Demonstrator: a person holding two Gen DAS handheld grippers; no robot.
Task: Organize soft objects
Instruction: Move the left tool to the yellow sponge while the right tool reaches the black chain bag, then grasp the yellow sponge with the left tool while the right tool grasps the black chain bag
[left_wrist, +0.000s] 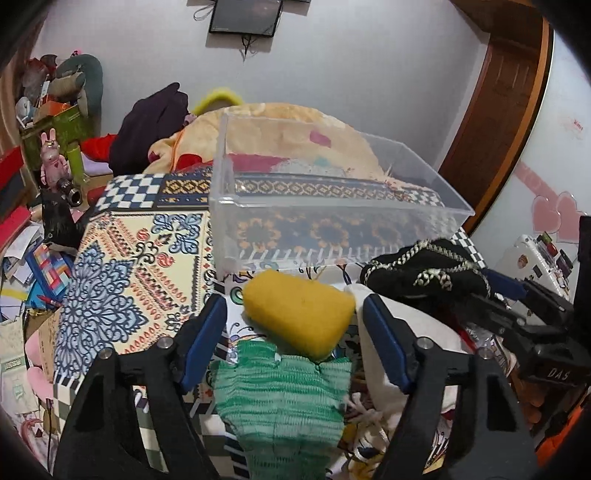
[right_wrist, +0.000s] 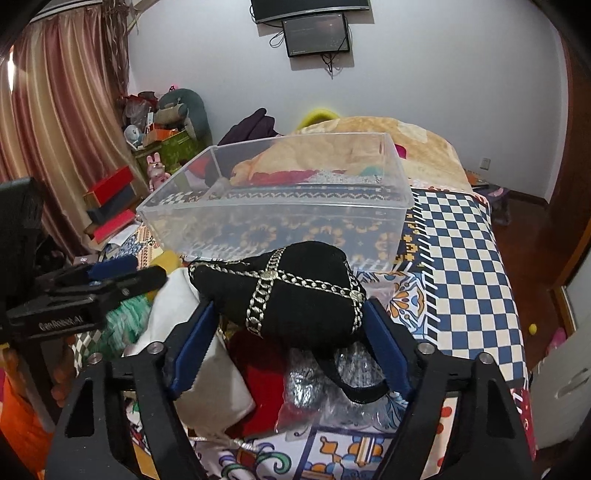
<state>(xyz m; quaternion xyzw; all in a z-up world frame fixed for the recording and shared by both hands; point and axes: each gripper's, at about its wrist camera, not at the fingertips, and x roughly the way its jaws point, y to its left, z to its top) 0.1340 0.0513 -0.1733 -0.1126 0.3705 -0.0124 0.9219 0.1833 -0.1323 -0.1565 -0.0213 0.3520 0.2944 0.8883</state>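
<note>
A yellow sponge (left_wrist: 299, 312) lies between the open fingers of my left gripper (left_wrist: 293, 328), on top of a green knitted piece (left_wrist: 280, 398). A black pouch with silver chain trim (right_wrist: 291, 291) sits between the open fingers of my right gripper (right_wrist: 288, 332); the fingers stand close beside it, and contact is unclear. The pouch also shows in the left wrist view (left_wrist: 424, 269). A clear plastic bin (left_wrist: 332, 206) stands empty just beyond the pile; it also shows in the right wrist view (right_wrist: 280, 206).
White cloth (right_wrist: 207, 369), a red item (right_wrist: 258, 369) and a plastic bag (right_wrist: 332, 387) lie under the pouch. The patterned bedspread (left_wrist: 140, 266) covers the bed, with a beige blanket (right_wrist: 406, 144) behind the bin. Clutter fills the floor at left (left_wrist: 26, 258).
</note>
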